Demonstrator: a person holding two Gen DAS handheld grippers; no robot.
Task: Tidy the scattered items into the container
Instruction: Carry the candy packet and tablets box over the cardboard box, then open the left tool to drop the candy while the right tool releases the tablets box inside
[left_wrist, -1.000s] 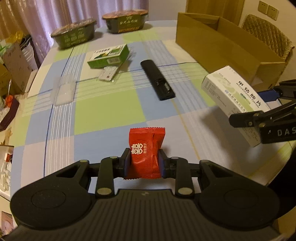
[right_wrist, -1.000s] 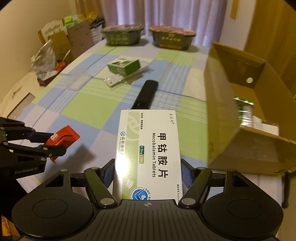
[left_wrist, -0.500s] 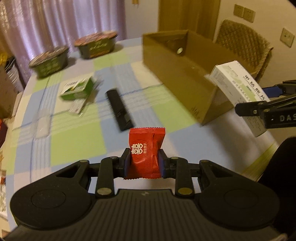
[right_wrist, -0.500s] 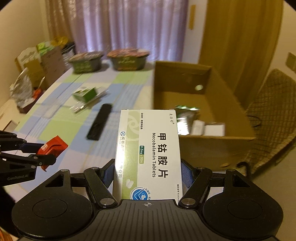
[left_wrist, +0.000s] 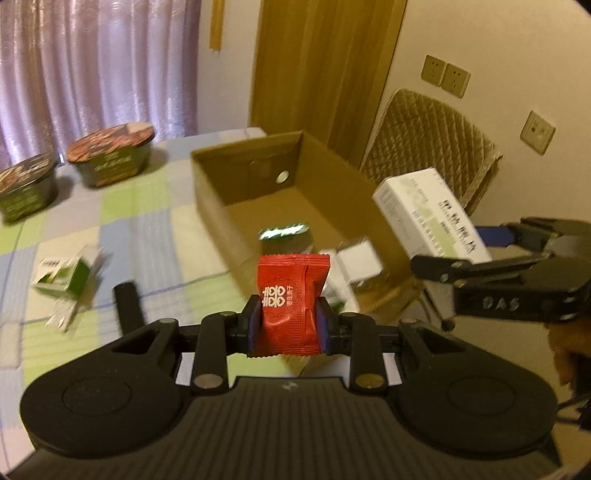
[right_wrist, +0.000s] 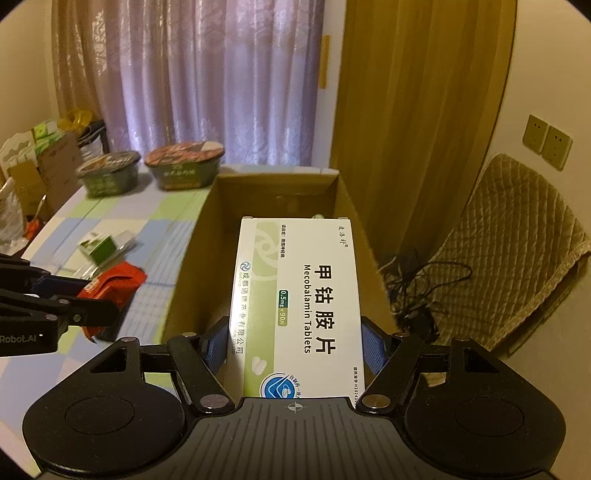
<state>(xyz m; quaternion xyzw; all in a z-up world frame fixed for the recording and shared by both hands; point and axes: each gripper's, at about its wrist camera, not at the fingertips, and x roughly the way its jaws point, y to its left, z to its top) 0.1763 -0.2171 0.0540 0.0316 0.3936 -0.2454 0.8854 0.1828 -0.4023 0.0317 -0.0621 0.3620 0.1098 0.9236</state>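
Left tongs (left_wrist: 288, 325) clench the red sachet (left_wrist: 290, 301), right tongs (right_wrist: 293, 349) clench the tablet box (right_wrist: 295, 306), both seemingly above the cardboard box (left_wrist: 236, 229); letting go early drops either onto the bench (left_wrist: 147, 229)

Each of the 2 wrist views looks forward along its own fingers, raised close above the cardboard box (left_wrist: 258, 177). Both share the box (right_wrist: 273, 192) and the curtains (right_wrist: 221, 74) beyond

Dim, warm indoor lighting is observed. Motion blur is present across the bench (left_wrist: 122, 221) in the left view; fisheye vignetting darkens the corners.
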